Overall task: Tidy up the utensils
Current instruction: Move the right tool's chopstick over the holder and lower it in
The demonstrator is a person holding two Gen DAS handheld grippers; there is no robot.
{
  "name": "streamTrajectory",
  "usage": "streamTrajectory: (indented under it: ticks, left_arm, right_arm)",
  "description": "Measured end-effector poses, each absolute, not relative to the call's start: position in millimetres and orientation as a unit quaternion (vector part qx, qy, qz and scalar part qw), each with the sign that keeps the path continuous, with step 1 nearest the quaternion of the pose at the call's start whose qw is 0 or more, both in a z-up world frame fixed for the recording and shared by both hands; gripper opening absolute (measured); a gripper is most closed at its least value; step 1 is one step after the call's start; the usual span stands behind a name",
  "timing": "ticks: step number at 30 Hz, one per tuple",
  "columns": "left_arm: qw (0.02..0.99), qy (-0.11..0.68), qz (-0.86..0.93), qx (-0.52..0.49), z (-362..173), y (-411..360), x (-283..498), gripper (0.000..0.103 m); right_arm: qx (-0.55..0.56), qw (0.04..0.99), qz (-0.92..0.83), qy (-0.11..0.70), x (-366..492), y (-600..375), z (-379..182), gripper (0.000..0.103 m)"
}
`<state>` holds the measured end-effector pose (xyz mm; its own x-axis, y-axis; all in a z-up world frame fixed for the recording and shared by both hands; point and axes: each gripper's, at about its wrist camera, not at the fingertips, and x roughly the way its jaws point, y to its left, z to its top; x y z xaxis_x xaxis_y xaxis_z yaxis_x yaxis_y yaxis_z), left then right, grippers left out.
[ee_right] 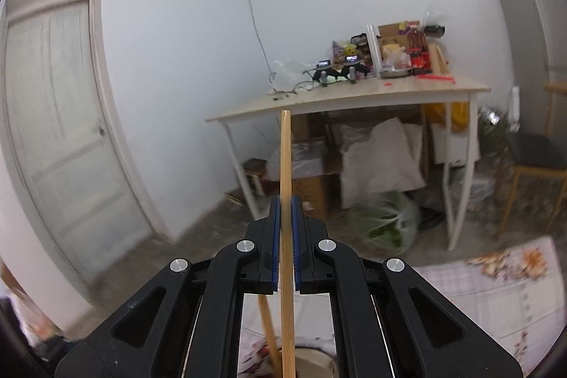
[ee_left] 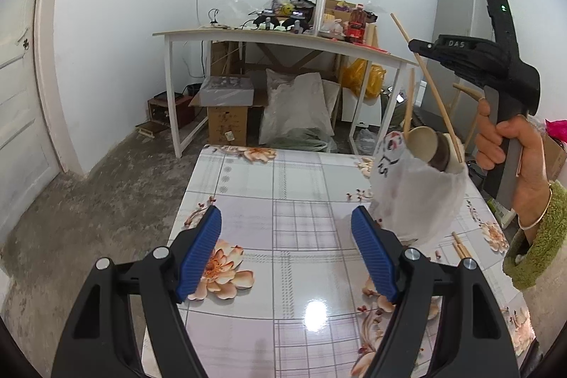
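Nearest the lens, we are holding our left gripper (ee_left: 286, 250) released, its blue pads (ee_left: 200, 252) spread wide with nothing between them, hovering over the floral tablecloth of the table (ee_left: 283, 201). Between the spread fingers a bare, glossy stretch of the cloth is showing, and a printed flower is lying just under the left pad.

Moving rightward, just past the right pad, a white-wrapped utensil holder (ee_left: 418, 190) is standing on the table, almost touching that finger's outer side. A wooden spoon (ee_left: 420, 137) is sticking up out of it. Beside the holder's base, further right, a few loose chopsticks (ee_left: 460, 245) are lying on the cloth.

Above and to the right of the holder, we are raising our right gripper (ee_left: 418, 46), gripped by a hand (ee_left: 510, 147) in a green fuzzy sleeve (ee_left: 538, 236). It is clenching a single chopstick (ee_left: 430, 87), whose lower end is reaching down to the holder's mouth.

From the right wrist, we are seeing the right gripper's pads pressed onto that chopstick, which is running upright between them and poking out ahead of the tips.
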<state>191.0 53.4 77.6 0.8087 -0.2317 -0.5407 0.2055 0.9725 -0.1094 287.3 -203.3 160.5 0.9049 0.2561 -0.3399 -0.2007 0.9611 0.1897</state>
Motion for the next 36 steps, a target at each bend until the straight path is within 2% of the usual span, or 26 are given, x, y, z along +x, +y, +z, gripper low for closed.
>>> streamTrajectory:
  ticks: [9,22,36]
  left_arm:
    - [0.948,0.294,-0.113,-0.033,69.0,59.2,195.0,0.074]
    - [0.948,0.296,-0.112,-0.039,69.0,64.5,193.1,0.073]
    - [0.948,0.290,-0.120,-0.042,71.9,63.7,189.1,0.073]
  right_arm:
    - [0.011,0.978,0.090,0.189,285.3,-187.1,143.5,0.004]
    - [0.028,0.976,0.092,0.196,281.0,-194.7,140.0,0.004]
    - [0.047,0.976,0.117,0.177,232.8,-215.4,148.2,0.004]
